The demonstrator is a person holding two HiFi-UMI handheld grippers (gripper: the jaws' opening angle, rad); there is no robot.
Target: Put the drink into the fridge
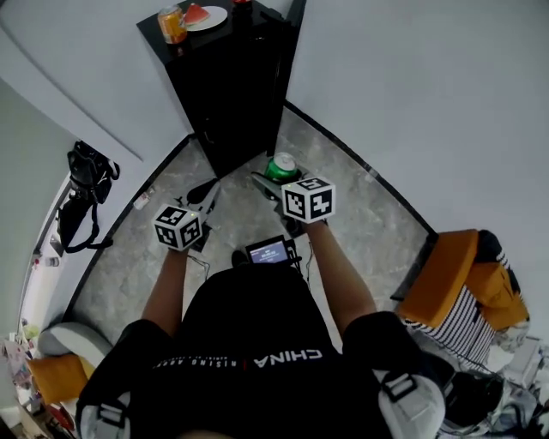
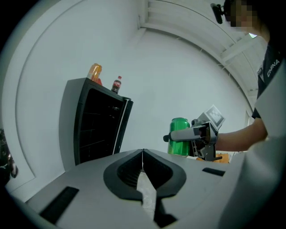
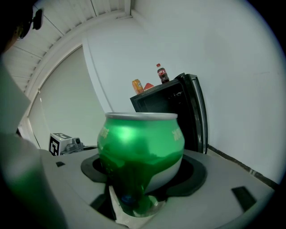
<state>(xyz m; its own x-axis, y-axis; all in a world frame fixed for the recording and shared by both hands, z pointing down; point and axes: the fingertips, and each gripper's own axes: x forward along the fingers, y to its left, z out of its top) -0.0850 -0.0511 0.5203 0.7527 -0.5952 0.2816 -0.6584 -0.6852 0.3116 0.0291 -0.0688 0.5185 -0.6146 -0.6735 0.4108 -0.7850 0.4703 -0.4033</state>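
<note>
Grey marbled floor [image 1: 369, 206], white walls [image 1: 412, 86] meeting at the far corner, black fridge [image 1: 236, 94] standing there, green can [image 1: 280, 165] upright and pinched by right gripper [image 3: 142, 188] near the fridge front, left gripper [image 2: 143, 167] pressed together, empty, further left.

The grey marbled floor [image 1: 377, 223] carries a black fridge [image 1: 236, 94] standing in the corner, and an orange chair [image 1: 442, 274] well apart at the right. On the fridge's top sit an orange bottle [image 1: 172, 24], a white plate [image 1: 216, 21] holding a red slice [image 1: 196, 13], and a cola bottle [image 2: 116, 84].
</note>
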